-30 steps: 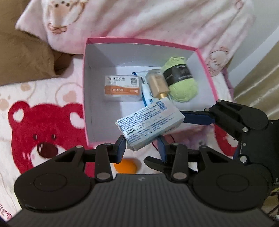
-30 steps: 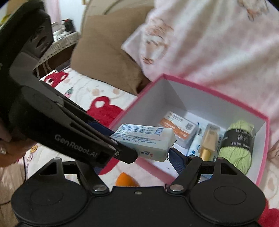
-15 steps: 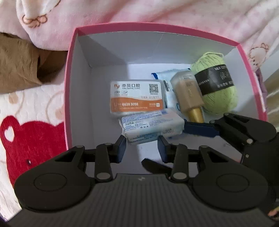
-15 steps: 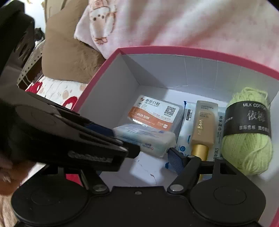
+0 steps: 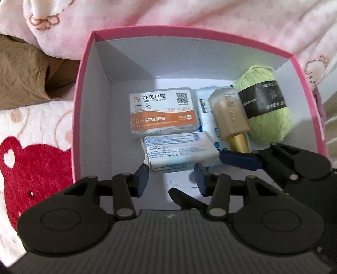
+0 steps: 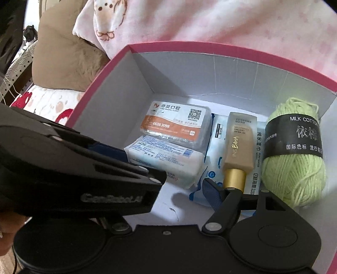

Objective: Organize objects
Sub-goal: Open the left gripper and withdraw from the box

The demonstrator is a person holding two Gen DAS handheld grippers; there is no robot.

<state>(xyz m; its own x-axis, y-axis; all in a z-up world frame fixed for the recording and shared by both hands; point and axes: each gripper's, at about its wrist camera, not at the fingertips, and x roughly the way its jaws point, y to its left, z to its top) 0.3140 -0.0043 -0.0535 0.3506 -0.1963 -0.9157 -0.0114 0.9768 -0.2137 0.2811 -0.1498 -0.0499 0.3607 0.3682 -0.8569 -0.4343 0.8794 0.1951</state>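
Note:
A white tissue pack (image 5: pixel 181 152) (image 6: pixel 166 162) lies on the floor of the pink box (image 5: pixel 84 101) (image 6: pixel 101 88), in front of the orange-and-white dental clinic pack (image 5: pixel 163 112) (image 6: pixel 177 124). My left gripper (image 5: pixel 171 179) is open just short of the tissue pack, jaws apart and off it. My right gripper (image 6: pixel 185 181) is open beside it; its fingertip (image 5: pixel 238 160) reaches in from the right. A gold foundation bottle (image 5: pixel 230 120) (image 6: pixel 238 147), a wet-wipes pack (image 6: pixel 212 160) and a green yarn ball (image 5: pixel 267 109) (image 6: pixel 294 153) lie at the box's right.
The box sits on a pink bed cover with a red bear print (image 5: pixel 35 162). A pink blanket (image 5: pixel 168 14) bunches behind the box, and a brown pillow (image 5: pixel 23 69) (image 6: pixel 67 57) lies at its left.
The tissue pack, held above the box's front rim a second ago, has come down onto the box floor. My left jaws have opened and let it go.

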